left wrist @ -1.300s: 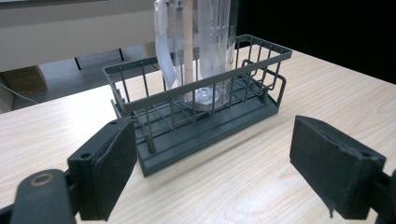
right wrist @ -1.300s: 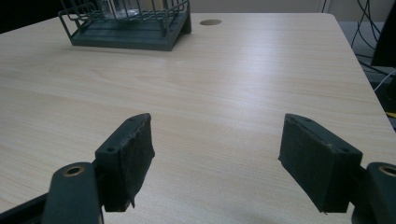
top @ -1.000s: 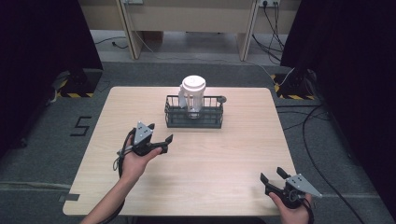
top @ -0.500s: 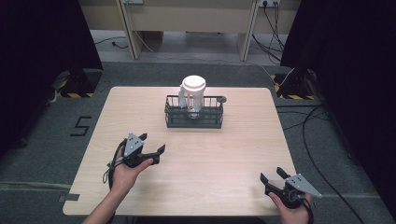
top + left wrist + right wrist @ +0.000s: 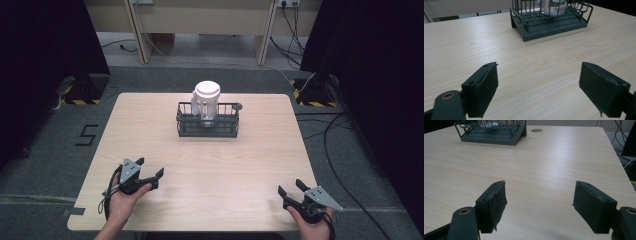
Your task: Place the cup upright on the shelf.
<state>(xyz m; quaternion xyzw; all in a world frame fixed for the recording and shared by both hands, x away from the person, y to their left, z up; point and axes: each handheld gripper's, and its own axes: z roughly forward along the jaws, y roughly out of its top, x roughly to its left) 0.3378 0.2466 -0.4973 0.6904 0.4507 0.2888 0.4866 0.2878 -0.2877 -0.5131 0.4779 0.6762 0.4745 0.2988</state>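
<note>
A dark wire basket (image 5: 185, 125) stands at the far middle of the wooden table (image 5: 250, 155). Inside it is a clear jar with a white lid (image 5: 206, 102). My left gripper (image 5: 149, 169) rests near the front left of the table, open, nothing between its jaws. In the left gripper view the basket (image 5: 544, 25) lies ahead and the jar's base (image 5: 552, 6) shows through the wires. My right gripper (image 5: 290, 188) sits at the front right corner, open and empty. The basket (image 5: 491, 135) appears far off at the upper left in the right gripper view.
A small round hole (image 5: 537, 130) marks the table beyond the basket's right end. Grey floor surrounds the table, with cables (image 5: 345, 125) at the right and a floor marking (image 5: 88, 135) at the left. Wooden furniture legs (image 5: 137, 30) stand behind.
My left gripper has drawn back toward the table's front left edge, away from the basket. The right gripper has stayed put.
</note>
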